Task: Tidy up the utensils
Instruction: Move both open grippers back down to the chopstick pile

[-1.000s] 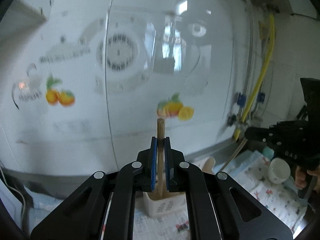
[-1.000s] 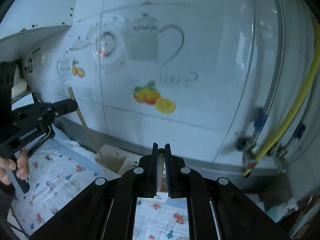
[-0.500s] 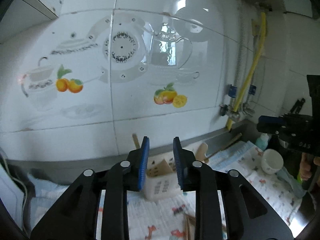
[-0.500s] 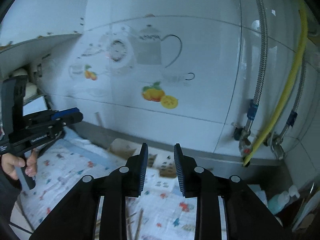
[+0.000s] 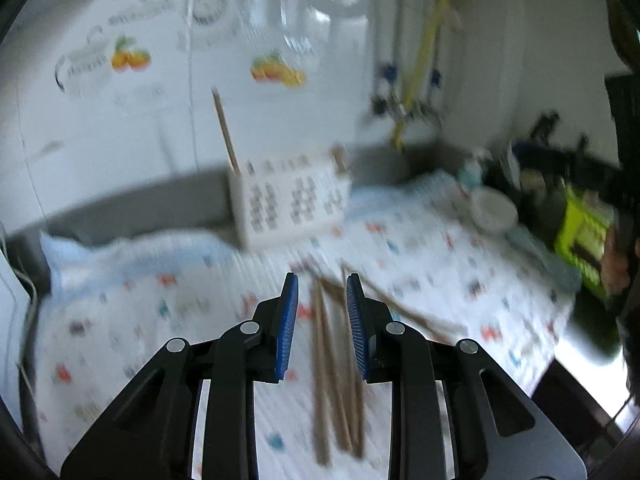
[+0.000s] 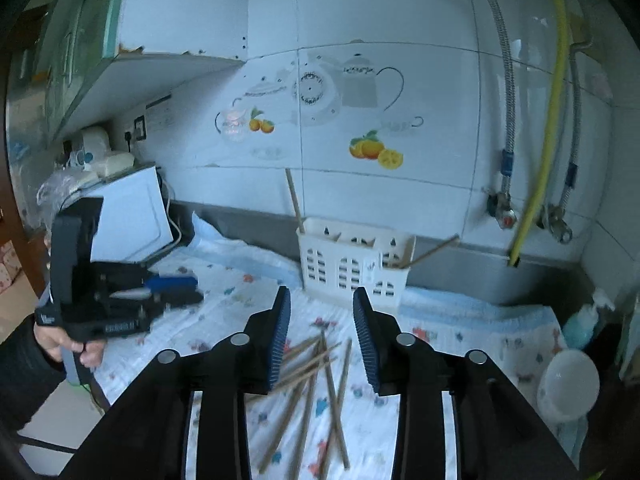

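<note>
While loose chopsticks (image 6: 320, 376) lie crossed in a heap on the patterned cloth (image 6: 460, 344), near the white slotted holder (image 6: 352, 264) at the wall, between deliveries. Left gripper (image 5: 322, 320): jaws apart, nothing between the pads, aimed down at the heap, which shows blurred just beyond its blue pads. Right gripper (image 6: 320, 328): jaws just been opening, apart and empty, hovering over the same pile. One chopstick (image 6: 294, 200) upright in the holder's left end, another (image 6: 432, 252) leaning out of its right end; most of the sticks not yet stowed, so early in the job by the look of it. Next move, judged from the layout: pick out a stick on top of the tangle, lower the pads either side of it, close, lift clear without dragging its neighbours, then carry to a holder compartment. Calls for separate targets for the two tools, since both point at one small pile and could collide. White bowl (image 6: 568, 384) at the cloth's right edge, well apart from the heap.
</note>
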Tool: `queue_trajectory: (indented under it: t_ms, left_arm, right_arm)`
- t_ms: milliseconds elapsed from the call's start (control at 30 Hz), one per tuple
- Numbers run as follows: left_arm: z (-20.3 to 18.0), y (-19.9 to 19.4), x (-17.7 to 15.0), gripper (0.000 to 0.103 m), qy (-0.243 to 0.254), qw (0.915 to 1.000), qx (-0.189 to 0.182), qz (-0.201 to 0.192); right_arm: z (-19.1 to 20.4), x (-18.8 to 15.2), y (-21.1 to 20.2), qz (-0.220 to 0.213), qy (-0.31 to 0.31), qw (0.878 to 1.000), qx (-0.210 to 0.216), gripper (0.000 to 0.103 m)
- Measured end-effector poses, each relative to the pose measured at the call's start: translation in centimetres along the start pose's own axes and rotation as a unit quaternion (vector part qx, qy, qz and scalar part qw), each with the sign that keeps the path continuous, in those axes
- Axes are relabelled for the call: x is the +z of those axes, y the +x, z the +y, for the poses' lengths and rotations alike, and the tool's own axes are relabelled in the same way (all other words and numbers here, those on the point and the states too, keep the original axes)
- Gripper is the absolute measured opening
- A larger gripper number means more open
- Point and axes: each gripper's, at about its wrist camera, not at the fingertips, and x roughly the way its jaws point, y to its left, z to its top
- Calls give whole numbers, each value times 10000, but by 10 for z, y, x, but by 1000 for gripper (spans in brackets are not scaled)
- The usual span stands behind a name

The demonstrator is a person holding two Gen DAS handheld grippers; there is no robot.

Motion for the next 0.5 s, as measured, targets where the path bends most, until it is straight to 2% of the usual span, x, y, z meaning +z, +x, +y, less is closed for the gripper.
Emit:
queue_trajectory:
  t_ms: [100, 167, 267, 367, 400, 500]
  left_arm:
    - [-4, 10, -27, 24, -108, 9993, -222, 279]
    - [-7, 20, -46, 19, -167, 9977, -397, 530]
    - [-12, 31, -65, 18, -180, 9954, -562, 759]
    - [-17, 44, -77, 17, -108, 9940, -583, 918]
    - [-18, 49, -79, 12, -128, 9934, -616, 956]
    - [-18, 61, -86, 11, -134, 9920, -641, 1079]
  right_arm:
    - [4, -19, -8, -4, 88, 9999, -95, 32]
    - [3, -30, -11, 19, 217, 9997, -70, 32]
    - [3, -44, -13, 71, 312, 9994, -149, 33]
    - [0, -56, -14, 112, 491, 9987, -112, 34]
    - [-1, -59, -14, 121, 538, 9984, -101, 34]
    - [-3, -67, -13, 176, 644, 9977, -82, 34]
